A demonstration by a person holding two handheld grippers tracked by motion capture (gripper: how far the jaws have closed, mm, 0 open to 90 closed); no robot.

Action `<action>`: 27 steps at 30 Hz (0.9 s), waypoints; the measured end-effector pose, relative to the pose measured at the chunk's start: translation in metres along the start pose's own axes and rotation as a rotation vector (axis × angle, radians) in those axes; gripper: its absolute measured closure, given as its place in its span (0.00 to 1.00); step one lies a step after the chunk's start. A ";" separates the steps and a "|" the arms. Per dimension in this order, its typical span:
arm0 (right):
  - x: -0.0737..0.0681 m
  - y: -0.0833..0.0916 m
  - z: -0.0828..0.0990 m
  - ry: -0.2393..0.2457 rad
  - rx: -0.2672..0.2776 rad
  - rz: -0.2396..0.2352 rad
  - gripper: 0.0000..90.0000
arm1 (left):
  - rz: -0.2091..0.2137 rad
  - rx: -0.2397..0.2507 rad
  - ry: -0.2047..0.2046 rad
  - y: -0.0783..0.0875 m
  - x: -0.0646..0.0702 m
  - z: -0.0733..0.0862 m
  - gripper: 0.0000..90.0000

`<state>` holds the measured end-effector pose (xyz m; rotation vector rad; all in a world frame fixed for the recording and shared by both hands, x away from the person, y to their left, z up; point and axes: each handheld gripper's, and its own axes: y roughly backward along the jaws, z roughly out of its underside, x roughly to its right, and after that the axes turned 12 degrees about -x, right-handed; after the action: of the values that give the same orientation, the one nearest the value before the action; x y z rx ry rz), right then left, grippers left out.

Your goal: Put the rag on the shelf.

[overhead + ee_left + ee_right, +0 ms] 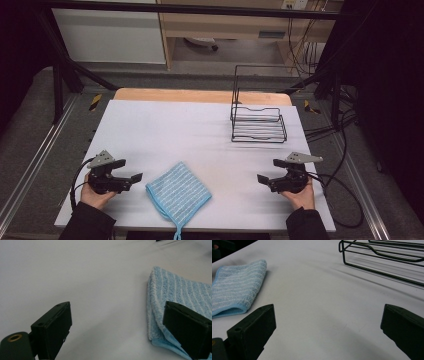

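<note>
Blue striped cloth (178,189) lies folded on the white table (165,130), near the front edge, roughly centre, set cornerwise like a diamond. Hang loop (177,233) trails off its near corner toward me. In left gripper view the cloth (175,295) sits just beyond my right-hand jaw, folded layers showing at the edge. In right gripper view it (235,287) is off to the left, fold edge facing me.

Left gripper (131,178): jaws wide open, holding nothing, just beside the cloth's left corner, not touching as far as I can tell. Right gripper (267,171): jaws also wide open, empty, well apart from the cloth, pointing inward across bare table.

Farther back on the right side: black wire rack (258,122), empty, upright back frame. Also seen in right gripper view (384,260), ahead and to the right.

Step in hand, my read: approach and grasp the cloth w/ left; rack prob. the destination, but that's a guess.

How to do it well:
- Come in low, lower jaw skimming table, so it slides under all layers, not just the top one.
- Take the left corner square-on; pinch deep enough that the fold doesn't peel open on lift.
- Bring right in to the opposite corner before lifting, keeps it flat.
- Avoid snagging the loop.
</note>
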<state>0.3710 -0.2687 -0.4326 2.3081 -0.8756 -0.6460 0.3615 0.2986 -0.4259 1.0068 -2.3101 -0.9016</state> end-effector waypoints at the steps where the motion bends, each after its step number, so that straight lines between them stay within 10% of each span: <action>1: 0.000 0.000 0.000 -0.002 0.000 0.000 0.01 | 0.000 0.000 0.000 0.000 0.000 0.000 0.10; 27: -0.008 -0.010 -0.002 0.013 -0.056 0.009 0.01 | 0.040 -0.083 0.026 -0.010 0.036 -0.009 0.43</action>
<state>0.3715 -0.2560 -0.4364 2.2546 -0.8504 -0.6431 0.3492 0.2624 -0.4218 0.9287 -2.2440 -0.9550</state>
